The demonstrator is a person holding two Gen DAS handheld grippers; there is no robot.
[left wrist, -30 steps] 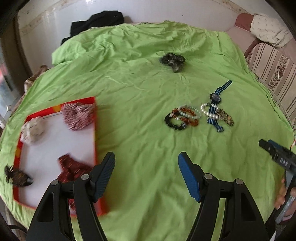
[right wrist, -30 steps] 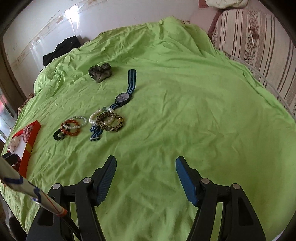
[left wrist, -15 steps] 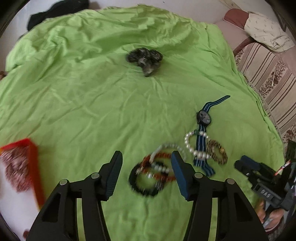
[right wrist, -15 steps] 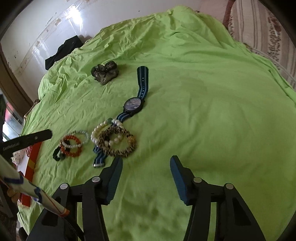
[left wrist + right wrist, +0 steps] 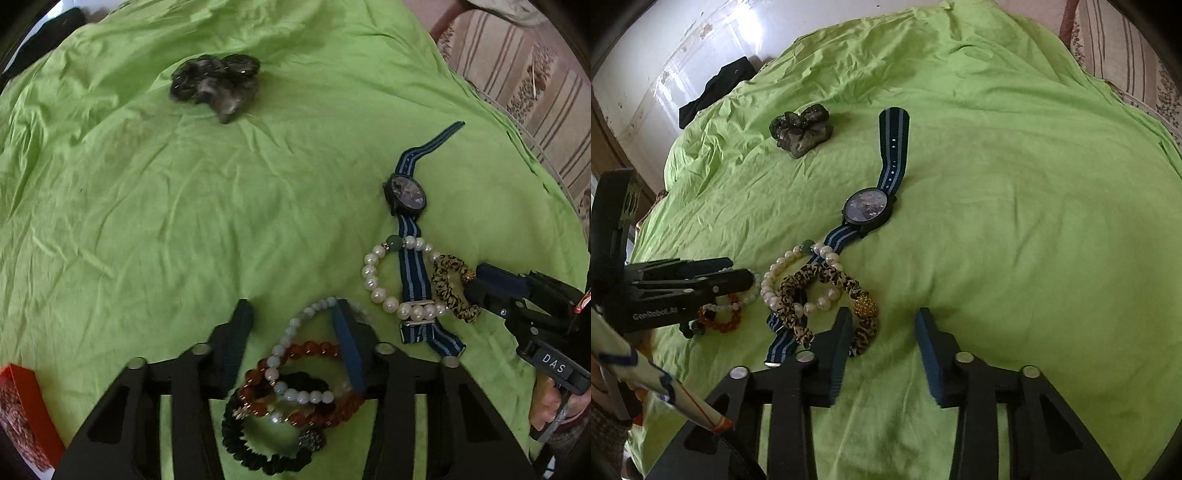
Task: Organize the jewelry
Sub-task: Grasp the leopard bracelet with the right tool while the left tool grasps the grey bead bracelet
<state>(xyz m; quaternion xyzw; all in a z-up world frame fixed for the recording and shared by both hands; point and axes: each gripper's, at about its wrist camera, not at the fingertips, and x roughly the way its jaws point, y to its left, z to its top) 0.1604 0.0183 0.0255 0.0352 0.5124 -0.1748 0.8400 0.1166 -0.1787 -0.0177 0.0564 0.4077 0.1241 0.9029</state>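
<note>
Left wrist: green sheet [image 5: 184,221] on a bed; both grippers' fingers closing, gripping nothing.

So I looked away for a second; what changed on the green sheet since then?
Both grippers came in lower, jaws closing. The left gripper now straddles the pile of beaded bracelets; the right gripper nears the leopard-print fabric bracelet. Nothing is held yet. The blue striped-strap watch and dark scrunchie stayed put.
</note>
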